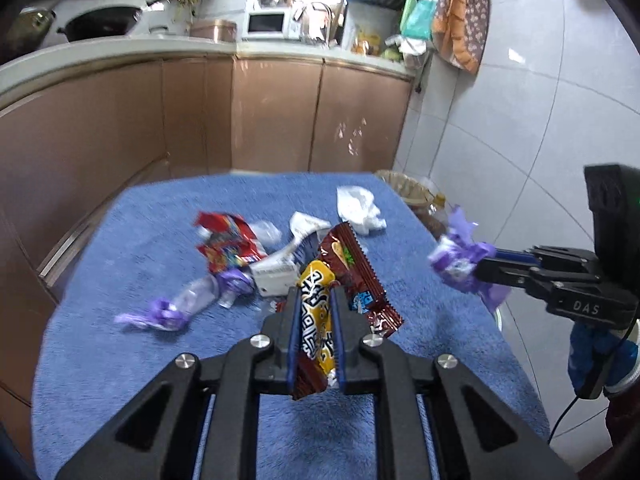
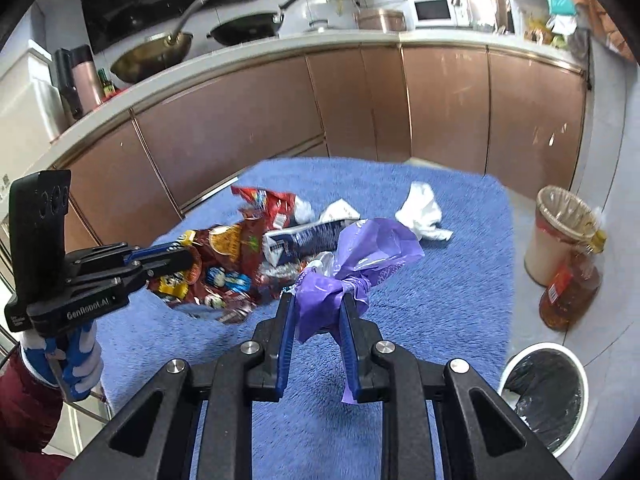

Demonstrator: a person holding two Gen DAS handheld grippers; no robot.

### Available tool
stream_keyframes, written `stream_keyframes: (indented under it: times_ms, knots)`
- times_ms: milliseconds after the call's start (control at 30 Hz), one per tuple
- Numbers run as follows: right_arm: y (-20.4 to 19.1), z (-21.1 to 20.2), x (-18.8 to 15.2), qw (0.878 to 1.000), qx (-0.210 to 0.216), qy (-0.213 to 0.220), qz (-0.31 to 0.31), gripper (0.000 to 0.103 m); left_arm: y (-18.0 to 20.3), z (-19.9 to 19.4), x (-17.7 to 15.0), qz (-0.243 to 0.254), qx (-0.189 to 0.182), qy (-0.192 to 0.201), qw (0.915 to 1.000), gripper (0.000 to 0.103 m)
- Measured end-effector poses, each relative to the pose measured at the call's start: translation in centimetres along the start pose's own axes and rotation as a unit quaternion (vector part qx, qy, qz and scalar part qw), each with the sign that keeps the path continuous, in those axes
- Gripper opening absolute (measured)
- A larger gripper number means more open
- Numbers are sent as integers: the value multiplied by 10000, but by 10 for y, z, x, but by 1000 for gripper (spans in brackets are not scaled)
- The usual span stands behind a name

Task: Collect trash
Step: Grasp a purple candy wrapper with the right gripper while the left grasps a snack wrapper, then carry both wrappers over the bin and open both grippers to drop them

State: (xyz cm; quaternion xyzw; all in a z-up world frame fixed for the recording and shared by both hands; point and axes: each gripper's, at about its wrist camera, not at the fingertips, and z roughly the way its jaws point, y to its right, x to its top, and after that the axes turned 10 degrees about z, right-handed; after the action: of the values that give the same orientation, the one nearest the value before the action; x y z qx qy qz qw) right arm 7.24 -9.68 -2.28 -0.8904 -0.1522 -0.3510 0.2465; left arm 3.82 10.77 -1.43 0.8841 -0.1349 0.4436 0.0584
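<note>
The left claw (image 1: 315, 312) is clenched on a brown and yellow snack wrapper (image 1: 340, 276), which hangs between its blue pads above the blue cloth (image 1: 120, 360) covering the counter. The right claw (image 2: 316, 308) is clenched on a knotted purple bag (image 2: 360, 260), also lifted off the cloth. Ahead of the left claw, its own view shows loose trash on the cloth: a red wrapper (image 1: 228, 244) to the far left, a purple-tied clear wrapper (image 1: 188, 300) near left, a white carton (image 1: 276, 276) just behind the held wrapper, and a crumpled tissue (image 1: 360, 210) further ahead to the right. This view catches the right claw (image 1: 476, 268) from the side at far right, and only the rim of a lined bin (image 1: 400, 184) past the cloth's far corner. The right wrist view shows what the left one lacks: a white bin (image 2: 548, 396) with a black liner on the floor low to the right of the claw, the cream bin (image 2: 560, 232) in full with an oil bottle (image 2: 572, 288) beside it, and the left claw (image 2: 172, 260) from the side, held in a blue and white gloved hand (image 2: 76, 360). The tissue (image 2: 424, 212) lies ahead of the purple bag.
</note>
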Motion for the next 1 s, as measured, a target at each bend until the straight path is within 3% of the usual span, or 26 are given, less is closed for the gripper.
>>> stream_keyframes:
  times_ms: [267,433,767,1000]
  knots:
    - [0,-55,0,9981,-100,607,16,20,-10,-54,27,-76,410,530,9977,13]
    - [17,-85,2,9946,-289,976,194,20,4,-59,50,63,335,706,9969,13]
    - [83,-127,-5,9802,-1095,1420,839,20,80,13,96,504,-471,522,9963,13]
    - [135,-128,-16,9674,-1719,1345,1283,20,157,90,121,980,-1127,124,9887,13]
